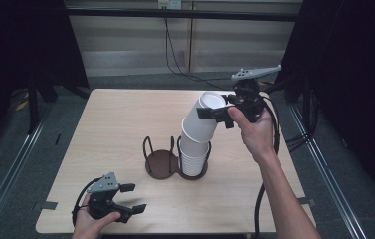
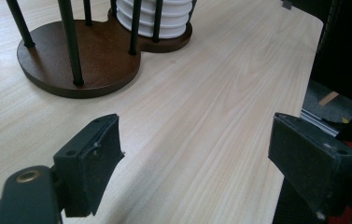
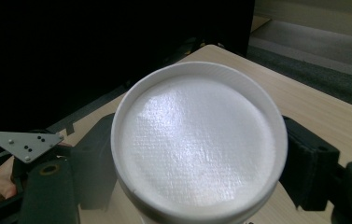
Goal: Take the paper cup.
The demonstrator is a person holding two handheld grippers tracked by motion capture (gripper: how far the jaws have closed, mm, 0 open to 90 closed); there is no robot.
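Observation:
A dark brown two-ring cup holder [image 1: 161, 163] stands mid-table. Its right ring holds a stack of upturned white cups [image 1: 193, 160]; its left ring is bare. My right gripper [image 1: 214, 112] is shut on the top white cup [image 1: 202, 122] near its base and tilts it rightwards over the stack. The cup's mouth is still at the stack's top. In the right gripper view the cup's base [image 3: 197, 144] sits between both pads. My left gripper [image 1: 134, 197] rests low at the table's front left, open with nothing between its jaws [image 2: 197, 140], facing the holder [image 2: 99, 51].
The light wood table [image 1: 115, 124] has bare surface around the holder. Its right edge shows close by in the left gripper view [image 2: 311, 60]. Black cables trail from both grippers. Dark curtains flank the table, and a wall runs behind it.

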